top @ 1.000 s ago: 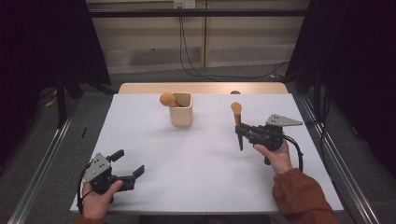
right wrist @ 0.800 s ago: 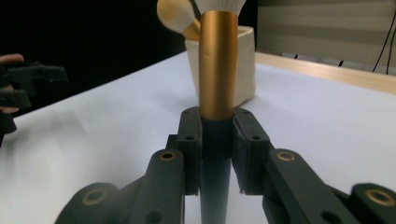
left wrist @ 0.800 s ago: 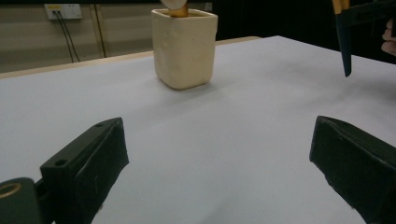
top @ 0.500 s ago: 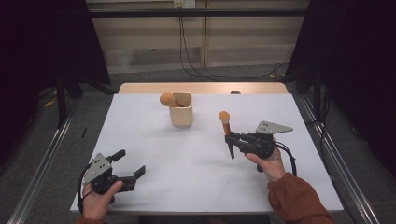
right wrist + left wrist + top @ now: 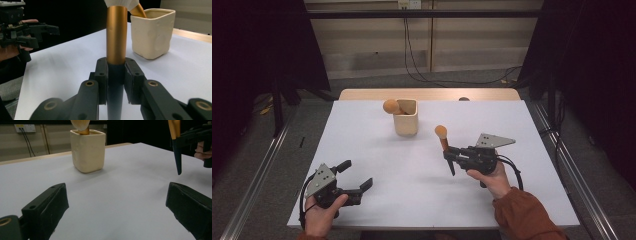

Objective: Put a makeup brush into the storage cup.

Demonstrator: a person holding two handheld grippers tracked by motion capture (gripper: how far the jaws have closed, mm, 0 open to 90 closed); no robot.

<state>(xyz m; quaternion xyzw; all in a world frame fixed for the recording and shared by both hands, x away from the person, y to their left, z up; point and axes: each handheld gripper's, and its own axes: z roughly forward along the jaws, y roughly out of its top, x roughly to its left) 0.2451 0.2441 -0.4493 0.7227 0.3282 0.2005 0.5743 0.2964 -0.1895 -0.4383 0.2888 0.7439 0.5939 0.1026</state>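
Right gripper [image 5: 450, 156] clamped on a makeup brush [image 5: 442, 138], jaws pressed against the dark handle just below the gold ferrule [image 5: 116, 35], brush held upright with the round orange head on top and the pointed dark end hanging clear above the white table [image 5: 412, 165]. Held to the right of the cream cup [image 5: 406, 118] and nearer the person than it, near but not touching. Inside the cup, a second brush [image 5: 391, 106], leaning so its orange head pokes out over the cup's left rim. Left gripper [image 5: 355, 177] well apart from the cup, toward the near left corner of the table, jaws spread wide with nothing between them, bare tabletop seen through the gap
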